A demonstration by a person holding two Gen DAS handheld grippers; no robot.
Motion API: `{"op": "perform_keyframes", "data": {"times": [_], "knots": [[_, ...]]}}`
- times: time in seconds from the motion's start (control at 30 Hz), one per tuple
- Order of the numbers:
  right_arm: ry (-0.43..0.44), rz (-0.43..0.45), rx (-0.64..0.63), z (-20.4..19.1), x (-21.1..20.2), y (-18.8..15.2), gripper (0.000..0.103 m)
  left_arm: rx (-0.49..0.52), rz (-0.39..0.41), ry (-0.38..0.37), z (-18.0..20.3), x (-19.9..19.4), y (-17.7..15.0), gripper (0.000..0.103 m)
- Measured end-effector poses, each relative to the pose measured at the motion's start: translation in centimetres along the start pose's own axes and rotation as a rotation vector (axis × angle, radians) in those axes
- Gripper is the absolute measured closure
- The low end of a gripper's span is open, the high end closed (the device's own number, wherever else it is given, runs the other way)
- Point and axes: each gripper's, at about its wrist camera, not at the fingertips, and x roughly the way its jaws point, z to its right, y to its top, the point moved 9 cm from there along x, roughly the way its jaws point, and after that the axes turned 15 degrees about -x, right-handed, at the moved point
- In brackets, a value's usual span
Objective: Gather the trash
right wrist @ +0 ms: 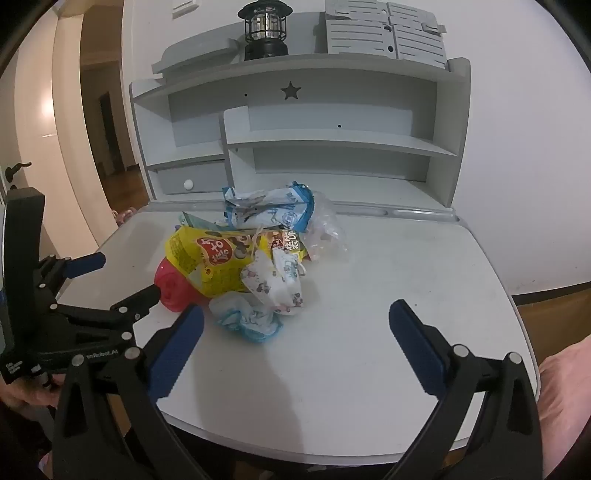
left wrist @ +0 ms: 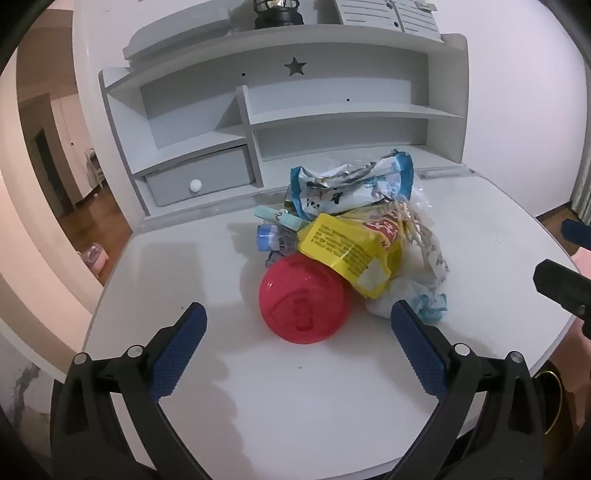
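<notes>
A pile of trash lies in the middle of the white desk [left wrist: 221,387]. In it are a red plastic lid [left wrist: 303,299], a yellow snack bag [left wrist: 351,251], a blue-and-white wrapper [left wrist: 354,184], a crumpled patterned face mask [right wrist: 277,280] and a crumpled tissue [right wrist: 245,317]. My left gripper [left wrist: 297,317] is open, just in front of the red lid, touching nothing. My right gripper [right wrist: 295,317] is open and empty, close to the tissue and mask. The left gripper also shows in the right wrist view [right wrist: 122,277], with the red lid [right wrist: 171,286] beside it.
A grey shelf unit [left wrist: 332,110] with a small drawer [left wrist: 199,181] stands at the back of the desk. A black lantern [right wrist: 264,29] and a grey folder [right wrist: 384,33] sit on top. A doorway opens at left [left wrist: 55,166].
</notes>
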Motion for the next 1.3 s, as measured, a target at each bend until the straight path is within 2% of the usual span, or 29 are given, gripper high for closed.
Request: {"op": "perform_keyframes", "data": {"times": [0.27,1.3], "knots": [[0.005,0.0,0.005,0.0,-0.2,0.1,0.006,-0.005,-0.013,-0.007,-0.6,0.2,0.6,0.006],[0.007,0.005,0.004,-0.1,-0.3,0.2,0.006,-0.01,-0.021,0.004,-0.6,0.7,-0.3,0.006]]}}
